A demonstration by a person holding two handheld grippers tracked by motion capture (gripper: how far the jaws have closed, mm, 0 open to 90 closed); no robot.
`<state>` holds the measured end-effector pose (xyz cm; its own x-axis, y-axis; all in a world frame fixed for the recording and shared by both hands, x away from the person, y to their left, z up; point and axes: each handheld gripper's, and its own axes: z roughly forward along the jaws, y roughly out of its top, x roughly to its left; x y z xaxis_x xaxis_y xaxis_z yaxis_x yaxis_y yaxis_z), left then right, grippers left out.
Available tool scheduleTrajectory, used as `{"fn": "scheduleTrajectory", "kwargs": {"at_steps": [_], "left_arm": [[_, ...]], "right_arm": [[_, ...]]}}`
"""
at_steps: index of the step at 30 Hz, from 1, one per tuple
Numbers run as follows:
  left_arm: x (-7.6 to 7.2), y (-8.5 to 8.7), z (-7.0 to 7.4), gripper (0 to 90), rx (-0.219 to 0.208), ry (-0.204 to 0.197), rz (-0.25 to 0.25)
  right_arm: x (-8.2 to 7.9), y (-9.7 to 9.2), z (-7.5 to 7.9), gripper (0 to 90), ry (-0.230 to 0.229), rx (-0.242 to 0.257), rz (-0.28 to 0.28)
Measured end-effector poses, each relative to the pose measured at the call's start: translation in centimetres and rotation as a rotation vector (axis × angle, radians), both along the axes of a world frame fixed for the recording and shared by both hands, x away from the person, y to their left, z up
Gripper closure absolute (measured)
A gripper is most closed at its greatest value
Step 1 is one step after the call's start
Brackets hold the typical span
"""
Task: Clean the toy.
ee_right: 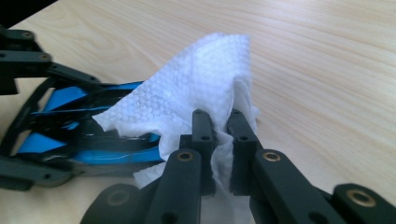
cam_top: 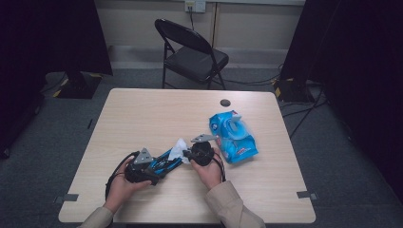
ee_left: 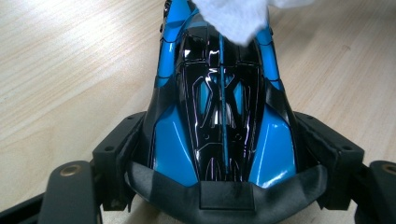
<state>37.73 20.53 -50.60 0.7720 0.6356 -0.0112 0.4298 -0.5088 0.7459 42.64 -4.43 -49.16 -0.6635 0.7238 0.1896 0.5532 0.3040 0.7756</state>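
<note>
A glossy blue and black toy car body [ee_left: 224, 116] is clamped by its wide rear end between the jaws of my left gripper [ee_left: 224, 156], just above the table's near middle [cam_top: 166, 161]. My right gripper [ee_right: 222, 126] is shut on a white wipe [ee_right: 196, 93]. The wipe lies over the car's narrow front end [ee_left: 233, 16]. In the high view the left gripper [cam_top: 157, 166] points right and the right gripper [cam_top: 187, 155] points left, with the wipe [cam_top: 178, 148] between them. The right gripper view shows the car [ee_right: 70, 121] lying to the left of the wipe.
A blue pack of wipes [cam_top: 233, 137] lies on the light wooden table [cam_top: 142, 114], just right of my right hand. A small dark round disc [cam_top: 225, 102] sits near the far edge. A black folding chair [cam_top: 192, 52] stands beyond the table.
</note>
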Motion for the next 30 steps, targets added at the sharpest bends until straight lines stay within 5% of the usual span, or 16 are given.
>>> {"fn": "scheduleTrajectory", "kwargs": {"at_steps": [12,22,30], "left_arm": [[0.0,0.0,0.0,24.3,0.000,0.001,0.000],[0.0,0.0,0.0,24.2,-0.001,0.002,0.000],[0.0,0.0,0.0,24.2,-0.001,0.002,0.000]], "right_arm": [[1.1,0.1,-0.4,84.9,-0.031,-0.072,-0.034],[1.4,-1.2,0.9,84.8,-0.048,-0.008,-0.076],[0.3,-0.5,3.8,84.6,-0.073,0.076,-0.018]]}}
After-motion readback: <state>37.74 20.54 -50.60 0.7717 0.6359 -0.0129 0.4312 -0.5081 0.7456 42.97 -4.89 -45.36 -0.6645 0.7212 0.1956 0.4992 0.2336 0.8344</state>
